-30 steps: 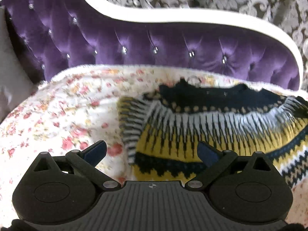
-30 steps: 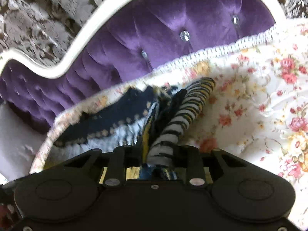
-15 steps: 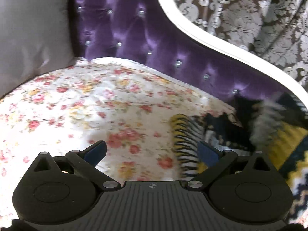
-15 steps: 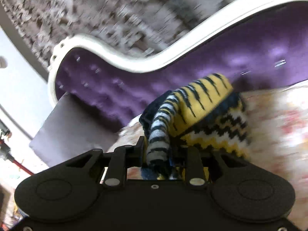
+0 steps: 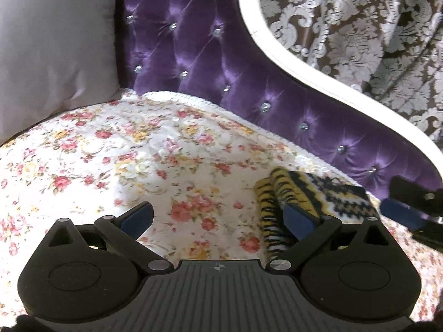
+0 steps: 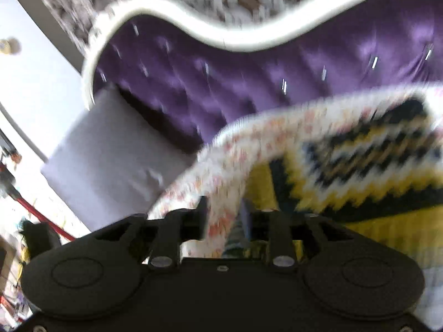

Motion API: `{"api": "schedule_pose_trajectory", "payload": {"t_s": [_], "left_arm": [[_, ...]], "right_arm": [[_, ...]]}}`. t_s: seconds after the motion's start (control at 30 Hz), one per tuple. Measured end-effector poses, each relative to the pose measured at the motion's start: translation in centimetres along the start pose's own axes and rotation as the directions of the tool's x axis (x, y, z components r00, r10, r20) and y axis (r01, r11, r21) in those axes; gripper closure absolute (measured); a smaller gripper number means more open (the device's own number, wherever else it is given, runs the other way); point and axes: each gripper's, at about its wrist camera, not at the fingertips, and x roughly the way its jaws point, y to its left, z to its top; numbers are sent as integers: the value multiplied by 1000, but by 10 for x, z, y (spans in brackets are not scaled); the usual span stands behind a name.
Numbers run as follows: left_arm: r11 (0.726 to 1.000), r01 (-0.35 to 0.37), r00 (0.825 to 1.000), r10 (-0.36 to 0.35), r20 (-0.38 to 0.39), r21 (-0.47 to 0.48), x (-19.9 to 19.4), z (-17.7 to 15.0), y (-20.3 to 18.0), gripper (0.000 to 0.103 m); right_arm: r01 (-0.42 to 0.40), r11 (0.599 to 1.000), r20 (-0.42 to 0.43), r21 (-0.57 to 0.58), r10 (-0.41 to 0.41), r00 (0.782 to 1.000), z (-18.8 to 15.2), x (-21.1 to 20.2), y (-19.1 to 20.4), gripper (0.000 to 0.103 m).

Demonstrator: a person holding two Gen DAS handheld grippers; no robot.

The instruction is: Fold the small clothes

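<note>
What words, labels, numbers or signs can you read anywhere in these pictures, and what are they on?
No readable text in either view.
Left gripper: only a small round emblem on its ribbed body, no letters.
Sweater, floral cover, purple headboard: patterns only.
Right wrist view: too blurred; clutter at its left edge is illegible.

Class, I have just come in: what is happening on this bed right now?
A person is folding a small knitted sweater, yellow, black and white, on a floral bedspread in front of a purple tufted headboard. The right tool is opening its jaws right beside the sweater; the view is blurred, with what looks like a fold of the bedspread between them. The left tool hangs open over the bedspread, holding nothing, the sweater's striped edge next to one finger. A grey pillow leans at the headboard.
</note>
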Motion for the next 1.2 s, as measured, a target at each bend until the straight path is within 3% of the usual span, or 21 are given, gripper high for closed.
{"api": "schedule_pose_trajectory", "payload": {"t_s": [0.07, 0.17, 0.27, 0.4, 0.43, 0.5, 0.6, 0.67, 0.73, 0.8, 0.9, 0.97, 1.07, 1.2], "left_arm": [[1000, 21, 1000, -21, 15, 19, -2, -1, -8, 2], [995, 53, 998, -54, 15, 81, -2, -5, -25, 2], [985, 77, 997, -80, 9, 152, -1, -12, -43, 2], [967, 151, 988, -151, -19, 205, 2, -20, -56, 2], [961, 173, 985, -169, -34, 216, 5, -22, -58, 1], [952, 201, 979, -188, -79, 231, 14, -26, -59, 1], [955, 174, 979, -141, -150, 239, 32, -32, -58, 2], [964, 121, 979, -76, -191, 239, 46, -36, -51, 1], [973, 137, 967, -91, -236, 187, 58, -40, -41, 0], [979, 159, 964, -125, -235, 131, 60, -40, -33, 0], [978, 159, 964, -124, -235, 136, 58, -41, -33, 0], [978, 165, 965, -132, -228, 130, 58, -42, -34, 0], [978, 184, 960, -158, -230, 100, 58, -41, -33, 1], [975, 216, 951, -196, -239, 58, 61, -38, -36, 1]], "right_arm": [[56, 997, 16, -54, -55, 998, 4, -19, -1, 44], [123, 983, -30, -137, -128, 991, -5, -24, 1, 44], [128, 969, -120, -211, -156, 980, -36, -9, 6, 44], [86, 952, -274, -294, -170, 947, -97, 25, 12, 44], [86, 939, -236, -334, -172, 957, -104, 23, 18, 41], [56, 923, -237, -380, -155, 959, -108, 21, 28, 35], [-8, 932, -243, -361, -85, 966, -101, 6, 29, 36], [4, 921, -218, -390, -97, 971, -97, -9, 28, 33], [29, 908, -181, -417, -115, 977, -90, -28, 24, 28], [64, 908, -128, -415, -127, 984, -79, -46, 17, 22], [150, 900, -18, -408, -173, 985, -60, -67, 4, 2], [208, 901, 37, -380, -210, 977, -47, -70, -7, 0], [247, 931, 51, -268, -242, 969, -27, -61, -37, 0], [228, 970, -18, -86, -230, 973, -17, -43, -78, 0]]}}
